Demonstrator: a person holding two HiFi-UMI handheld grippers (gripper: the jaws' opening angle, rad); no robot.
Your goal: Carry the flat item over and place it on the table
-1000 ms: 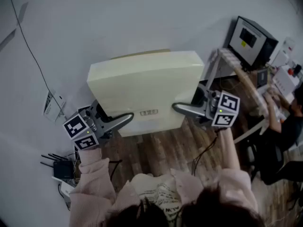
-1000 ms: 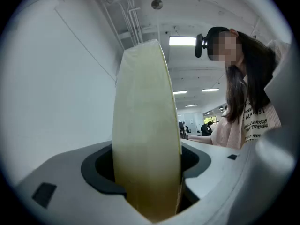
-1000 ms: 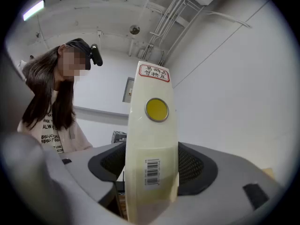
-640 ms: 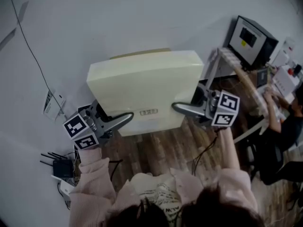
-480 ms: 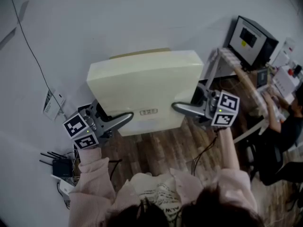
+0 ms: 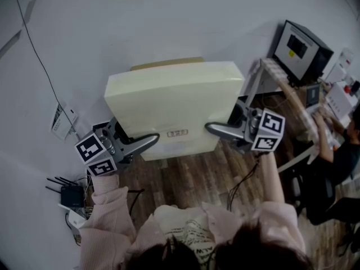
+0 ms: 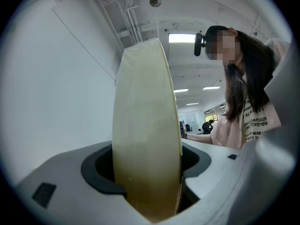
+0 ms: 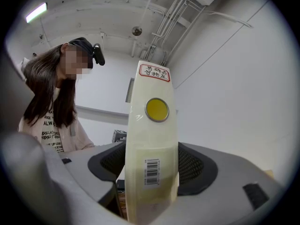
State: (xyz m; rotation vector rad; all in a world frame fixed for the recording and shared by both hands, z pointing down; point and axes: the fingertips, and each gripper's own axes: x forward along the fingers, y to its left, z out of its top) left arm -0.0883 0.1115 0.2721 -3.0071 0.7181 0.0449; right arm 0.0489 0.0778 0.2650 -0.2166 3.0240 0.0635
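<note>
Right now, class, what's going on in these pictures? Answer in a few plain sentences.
A person holds a flat, pale cream wrapped package between two handheld grippers. The left gripper clamps its left edge, the right gripper its right edge. It hangs above the brown wooden floor beside a white wall, not yet set down.

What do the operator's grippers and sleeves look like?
Both the left gripper and the right gripper are grey, with curved tapering jaws lined with dark pads. Each carries a white cube printed with black square markers. A dark cable trails under the right one. The sleeves are pale pink knit.
</note>
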